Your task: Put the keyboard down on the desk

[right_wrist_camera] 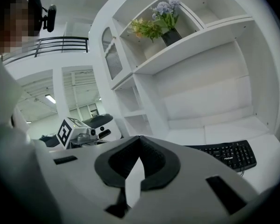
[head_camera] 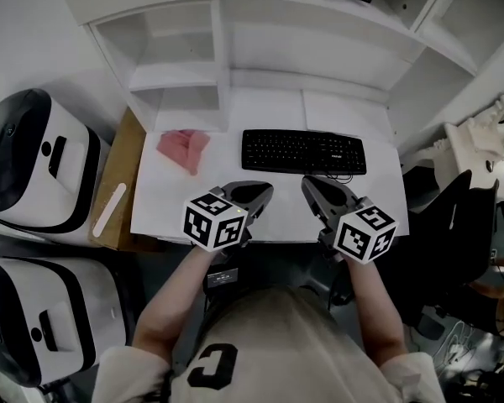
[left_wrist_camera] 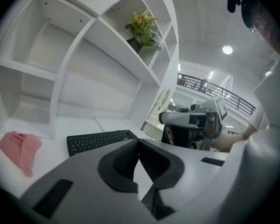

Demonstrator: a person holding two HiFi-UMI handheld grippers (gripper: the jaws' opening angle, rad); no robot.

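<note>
Carrying the black keyboard [head_camera: 303, 151] flat near its back edge, right of middle, the white tabletop [head_camera: 164, 208] already holds it as the task wants. The left hand-held gripper [left_wrist_camera: 139, 143] and right hand-held gripper [right_wrist_camera: 140, 139] hover at the front edge, jaw tips together, holding nothing. Judged so, nothing calls for release.

White desk [head_camera: 168, 200]: 1 black keyboard [head_camera: 303, 151] lies near the back edge, from the middle to the right. 1 pink cloth [head_camera: 183, 150] sits toward the back left corner. Bare surface runs between them and along the front edge. Shelves [head_camera: 185, 78] rise from the back edge, closing it off.
</note>
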